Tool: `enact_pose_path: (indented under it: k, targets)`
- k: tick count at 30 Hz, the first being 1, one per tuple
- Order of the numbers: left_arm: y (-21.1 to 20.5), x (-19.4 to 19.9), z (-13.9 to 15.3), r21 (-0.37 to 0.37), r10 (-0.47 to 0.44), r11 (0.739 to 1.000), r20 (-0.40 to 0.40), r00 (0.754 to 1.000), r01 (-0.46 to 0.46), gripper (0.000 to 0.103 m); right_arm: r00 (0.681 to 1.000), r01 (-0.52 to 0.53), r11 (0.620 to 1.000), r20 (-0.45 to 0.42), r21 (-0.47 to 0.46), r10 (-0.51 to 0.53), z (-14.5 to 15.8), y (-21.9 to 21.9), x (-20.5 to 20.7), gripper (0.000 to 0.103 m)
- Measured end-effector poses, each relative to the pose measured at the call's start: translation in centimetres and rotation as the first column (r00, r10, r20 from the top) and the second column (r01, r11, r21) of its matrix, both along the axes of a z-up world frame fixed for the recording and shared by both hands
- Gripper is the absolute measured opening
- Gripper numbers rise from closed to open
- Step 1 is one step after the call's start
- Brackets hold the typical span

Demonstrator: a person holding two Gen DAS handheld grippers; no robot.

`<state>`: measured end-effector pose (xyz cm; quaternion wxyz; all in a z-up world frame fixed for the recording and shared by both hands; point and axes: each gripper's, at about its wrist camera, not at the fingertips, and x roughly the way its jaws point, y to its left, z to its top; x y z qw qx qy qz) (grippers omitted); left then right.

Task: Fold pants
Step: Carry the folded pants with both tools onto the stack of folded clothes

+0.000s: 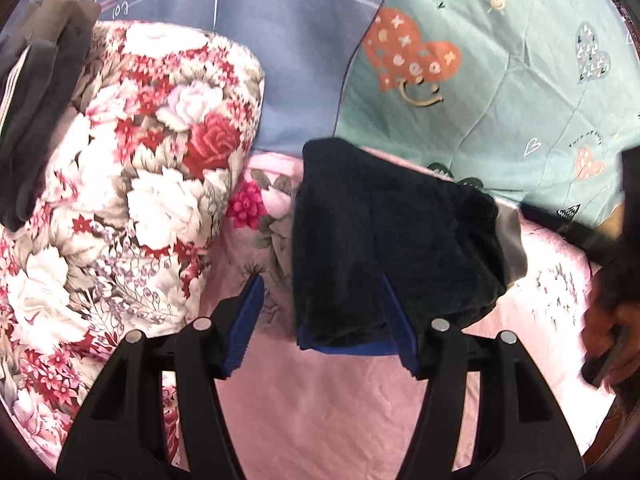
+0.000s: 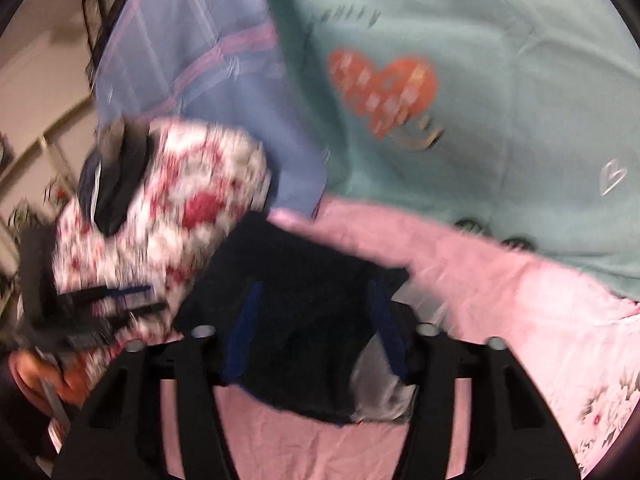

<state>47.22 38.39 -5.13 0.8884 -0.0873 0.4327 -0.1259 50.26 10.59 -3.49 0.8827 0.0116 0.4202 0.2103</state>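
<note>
The dark navy pants (image 1: 384, 240) lie folded into a compact bundle on the pink sheet (image 1: 320, 400), with a grey lining showing at the right end. My left gripper (image 1: 320, 308) is open; its right finger lies against the bundle's near edge and its left finger stands clear of it. In the blurred right wrist view the same pants (image 2: 296, 312) lie between the fingers of my right gripper (image 2: 316, 320), which is open around the bundle. The left gripper (image 2: 100, 308) shows at the left of that view.
A floral quilt (image 1: 132, 184) is heaped at the left with dark folded clothes (image 1: 32, 120) on top. A blue sheet (image 1: 288, 60) and a teal heart-print blanket (image 1: 500, 80) lie behind. A hand (image 1: 612, 320) is at the right edge.
</note>
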Motion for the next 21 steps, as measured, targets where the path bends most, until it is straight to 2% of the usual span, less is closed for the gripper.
enact_pose_path:
  k: [2, 4, 8, 9, 10, 14, 16, 19, 21]
  targets:
    - [-0.6, 0.1, 0.5, 0.01, -0.013, 1.0, 0.014, 1.0, 0.013, 0.061, 0.997, 0.019, 0.996, -0.08, -0.086, -0.026, -4.0, 0.2, 0.5, 0.04]
    - [-1.1, 0.4, 0.9, 0.008, -0.026, 1.0, 0.021, 0.999, 0.026, 0.061, 0.997, 0.04, 0.994, -0.054, -0.106, -0.045, -5.9, -0.4, 0.2, 0.041]
    - [-2.4, 1.7, 0.3, -0.02, -0.038, 0.999, 0.009, 0.999, 0.038, 0.061, 0.997, 0.028, 0.994, -0.072, -0.103, -0.036, -5.3, -0.2, 0.4, 0.043]
    - [-2.7, 2.0, 0.0, -0.056, -0.07, 0.996, -0.017, 0.997, 0.069, 0.061, 0.996, 0.02, 0.994, -0.079, -0.109, -0.029, -4.7, -0.1, 0.5, 0.043]
    - [-3.1, 2.2, -0.5, -0.053, -0.078, 0.996, -0.026, 0.997, 0.077, 0.061, 0.995, 0.018, 0.996, -0.091, -0.091, -0.027, -3.7, -0.2, 0.5, 0.043]
    - [-4.2, 2.5, -3.4, 0.009, -0.089, 0.996, -0.083, 0.993, 0.09, 0.061, 0.998, 0.054, 0.991, -0.045, 0.122, -0.049, 0.2, -2.2, 0.4, 0.043]
    - [-4.1, 2.4, -4.4, -0.005, -0.083, 0.997, -0.101, 0.991, 0.083, 0.061, 0.998, 0.046, 0.973, -0.054, 0.228, -0.035, 0.8, -2.8, 1.5, 0.043]
    - [-3.7, 2.4, -4.9, -0.028, -0.067, 0.998, -0.108, 0.992, 0.064, 0.063, 0.992, 0.02, 0.927, -0.126, 0.373, 0.03, -1.1, -3.1, 4.2, 0.043]
    - [-3.5, 2.6, -5.1, -0.033, -0.061, 0.998, -0.113, 0.992, 0.058, 0.069, 0.978, 0.083, 0.901, -0.208, 0.426, 0.008, -3.8, -4.1, 6.3, 0.041]
